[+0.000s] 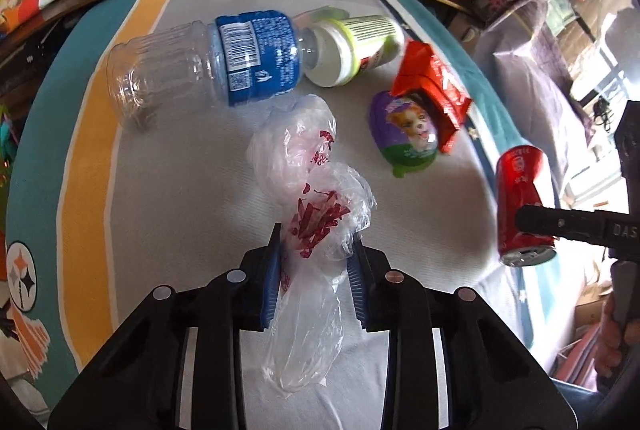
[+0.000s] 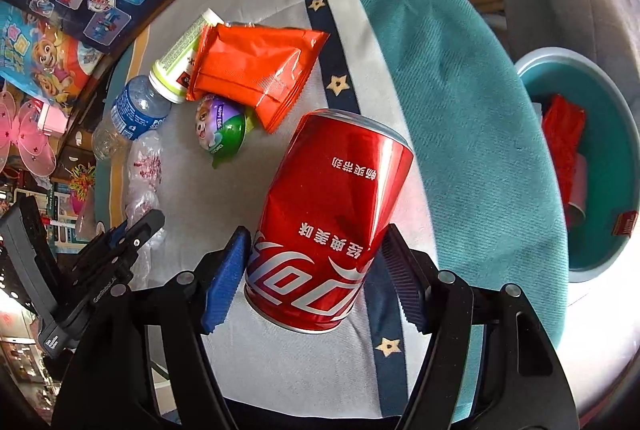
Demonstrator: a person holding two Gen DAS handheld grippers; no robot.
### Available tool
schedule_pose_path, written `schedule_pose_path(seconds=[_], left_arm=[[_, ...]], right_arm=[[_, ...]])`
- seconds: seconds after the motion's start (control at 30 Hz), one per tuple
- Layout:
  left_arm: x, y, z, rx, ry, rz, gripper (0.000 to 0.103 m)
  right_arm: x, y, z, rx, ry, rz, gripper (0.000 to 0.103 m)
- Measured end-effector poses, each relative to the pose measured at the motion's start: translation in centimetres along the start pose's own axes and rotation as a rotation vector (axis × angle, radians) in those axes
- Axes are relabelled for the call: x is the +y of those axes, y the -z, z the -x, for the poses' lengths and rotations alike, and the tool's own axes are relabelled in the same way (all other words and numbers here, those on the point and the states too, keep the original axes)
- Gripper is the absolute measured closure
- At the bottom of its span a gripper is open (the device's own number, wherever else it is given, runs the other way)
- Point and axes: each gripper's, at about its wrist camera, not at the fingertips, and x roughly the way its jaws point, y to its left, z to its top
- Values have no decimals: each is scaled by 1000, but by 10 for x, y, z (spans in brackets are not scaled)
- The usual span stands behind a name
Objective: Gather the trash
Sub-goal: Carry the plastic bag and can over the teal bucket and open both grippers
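A white quilted cloth with teal, yellow and star-dotted navy bands (image 1: 168, 198) covers the surface and carries the litter; places below are given from the dented red aluminium cola can (image 2: 328, 218).

The right gripper (image 2: 316, 270) is closed on that can: the blue ridged pad presses one side of the lower body and the dark pad the other, so the jaws stand fairly wide around it. The can tilts with its base toward the camera and its wall is creased. In the left wrist view the same can (image 1: 524, 206) shows its opened top, with a black finger of the right gripper across it.

Left of the can, the left gripper (image 1: 316, 282) has its jaws drawn partway in, pinching a crumpled clear plastic bag with red print (image 1: 308, 214); the film bunches between the blue pads and spills out above and below them.

Beyond the can on the cloth lies a clear ribbed plastic bottle with a blue label (image 1: 208, 66), on its side. Touching its neck end is a white and lime tub (image 1: 356, 46). An orange foil snack packet (image 2: 252, 70) rests against a purple-and-green toy egg with a puppy picture (image 2: 220, 126).

Right of the can, off the cloth, a teal round bin (image 2: 616, 134) holds red wrapping.
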Motion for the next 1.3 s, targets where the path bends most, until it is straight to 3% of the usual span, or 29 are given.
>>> schedule_pose_path(seconds=[0.27, 0.7, 1.03, 1.3], left_arm=[[-43, -2, 25, -23, 91, -66, 73], [-146, -15, 30, -17, 136, -237, 72], [-246, -24, 15, 12, 177, -393, 72], [-309, -24, -19, 75, 180, -478, 72]], right_arm=[[-35, 6, 29, -55, -41, -60, 38], [-136, 17, 89, -180, -61, -214, 38], [-215, 30, 132, -285, -59, -315, 38], [-257, 32, 137, -298, -72, -360, 38]])
